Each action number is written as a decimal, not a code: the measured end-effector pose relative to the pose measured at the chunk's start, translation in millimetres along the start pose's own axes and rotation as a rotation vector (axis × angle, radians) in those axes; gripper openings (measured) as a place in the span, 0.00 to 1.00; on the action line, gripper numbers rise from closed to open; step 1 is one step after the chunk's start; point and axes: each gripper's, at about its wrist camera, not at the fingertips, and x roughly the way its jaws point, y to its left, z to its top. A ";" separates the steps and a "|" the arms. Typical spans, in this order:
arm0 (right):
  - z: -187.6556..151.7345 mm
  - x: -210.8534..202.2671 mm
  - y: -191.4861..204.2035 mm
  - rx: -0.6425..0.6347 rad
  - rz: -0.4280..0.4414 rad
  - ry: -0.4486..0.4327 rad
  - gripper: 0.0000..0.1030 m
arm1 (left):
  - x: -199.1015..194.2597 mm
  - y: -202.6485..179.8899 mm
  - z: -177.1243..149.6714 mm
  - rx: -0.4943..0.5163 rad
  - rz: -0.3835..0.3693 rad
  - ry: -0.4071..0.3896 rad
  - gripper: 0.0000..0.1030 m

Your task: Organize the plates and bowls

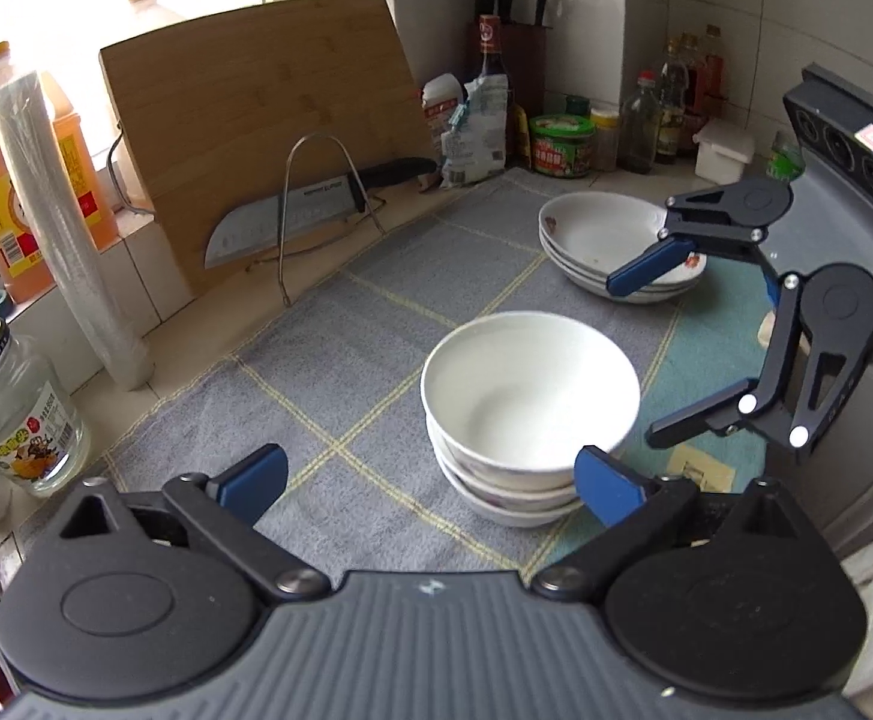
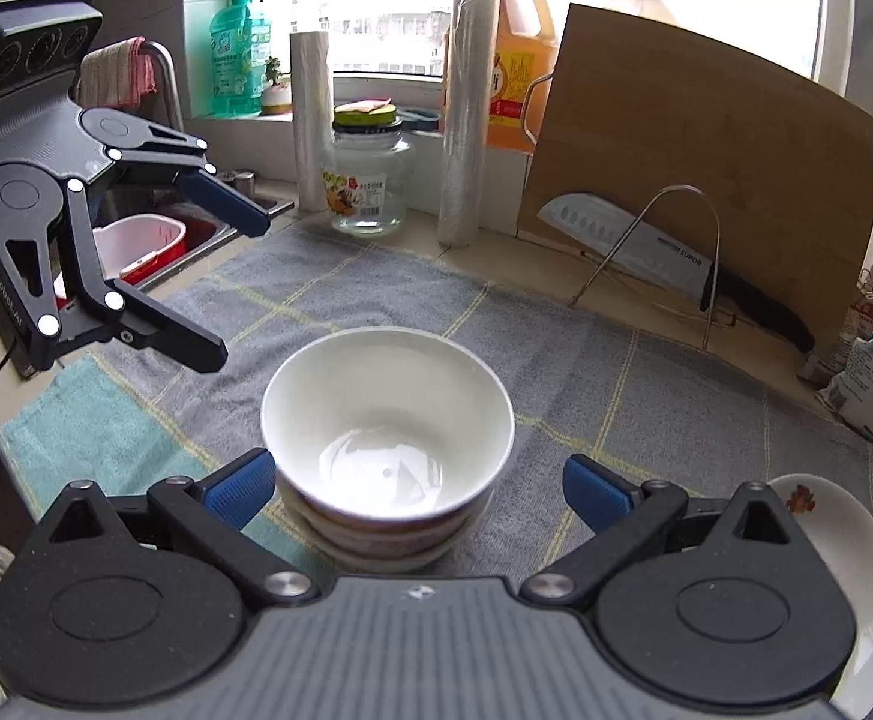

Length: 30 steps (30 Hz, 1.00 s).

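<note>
While both grippers are held wide apart and empty, a stack of bowls is seen standing upright on a grey checked cloth spread over the table, mouths facing up; being round, no long axis is shown. Three nested bowls can be counted, white and glossy inside, with a faint coloured pattern on the outer walls of the lower ones. A stack of plates is set farther back on the same cloth, well apart from the bowls, shallow and white with small floral marks near the rim.

The left gripper is held just beside the bowl stack, its right blue finger near the stack's side, contact not clear. The right gripper is placed with the bowl stack between its fingers, neither pad clearly touching.

Open cloth is left to the left of and behind the bowls. That room is bounded at the back by a cutting board leaning against the wall, with a knife in a wire rack before it, and by a film roll and a glass jar at the left edge.
</note>
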 end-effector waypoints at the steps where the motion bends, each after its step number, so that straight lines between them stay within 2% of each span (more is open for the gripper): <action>1: -3.1 -1.4 0.2 -0.015 0.008 0.003 1.00 | 0.9 -3.2 -2.6 0.010 0.000 0.020 0.98; 6: -16.5 2.4 1.0 -0.101 0.038 0.059 1.00 | 14.3 -21.7 -15.2 0.044 -0.010 0.101 0.98; 12: -27.6 27.6 -1.5 -0.098 0.079 0.128 1.00 | 38.3 -36.5 -19.0 0.098 -0.023 0.178 0.98; 21: -31.7 58.2 -3.6 -0.059 0.081 0.224 1.00 | 70.1 -24.7 -21.8 0.152 -0.099 0.189 0.98; 27: -33.1 73.9 -6.1 -0.086 0.061 0.217 1.00 | 95.7 -6.7 -28.6 0.215 -0.148 0.180 0.98; 30: -33.1 77.7 -3.7 -0.145 0.071 0.203 1.00 | 105.4 -2.2 -28.1 0.242 -0.168 0.177 0.97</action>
